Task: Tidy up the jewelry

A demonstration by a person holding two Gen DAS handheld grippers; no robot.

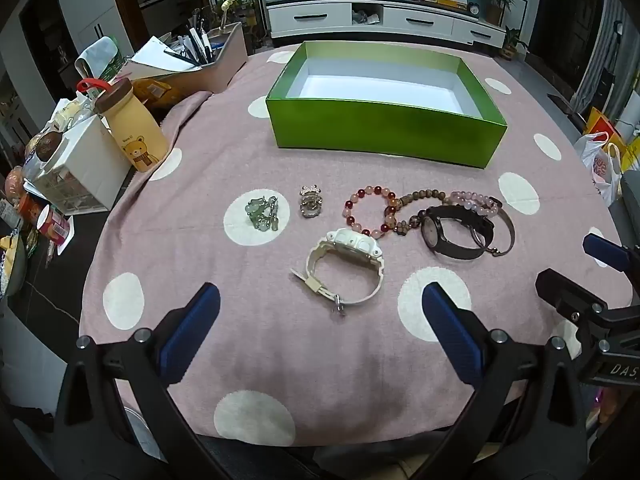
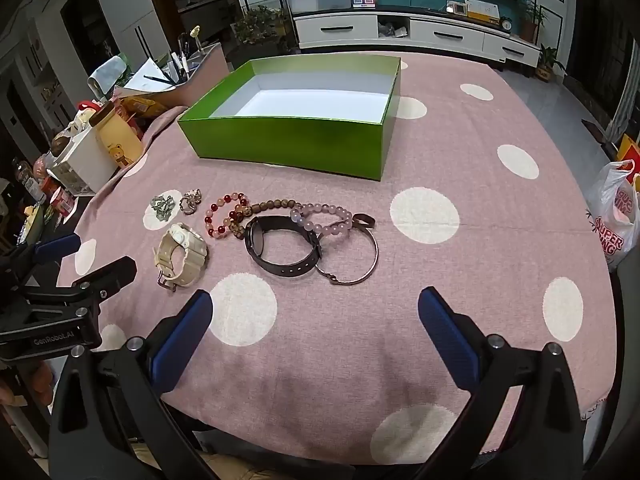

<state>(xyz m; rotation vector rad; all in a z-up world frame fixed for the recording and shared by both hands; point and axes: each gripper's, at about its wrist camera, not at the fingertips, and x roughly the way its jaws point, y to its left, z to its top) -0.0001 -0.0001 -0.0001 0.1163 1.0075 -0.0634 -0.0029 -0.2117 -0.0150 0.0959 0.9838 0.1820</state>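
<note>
An empty green box stands at the far side of the pink dotted cloth. In front of it lie a jade charm, a sparkly brooch, a red bead bracelet, a brown bead bracelet, a lilac bead bracelet, a black watch, a thin bangle and a white watch. My left gripper hovers open just short of the white watch. My right gripper is open near the bangle, holding nothing.
Left of the cloth are a yellow bear bottle, a white drawer box, a pen tray and snack clutter. A plastic bag sits off the right edge. A TV cabinet stands behind.
</note>
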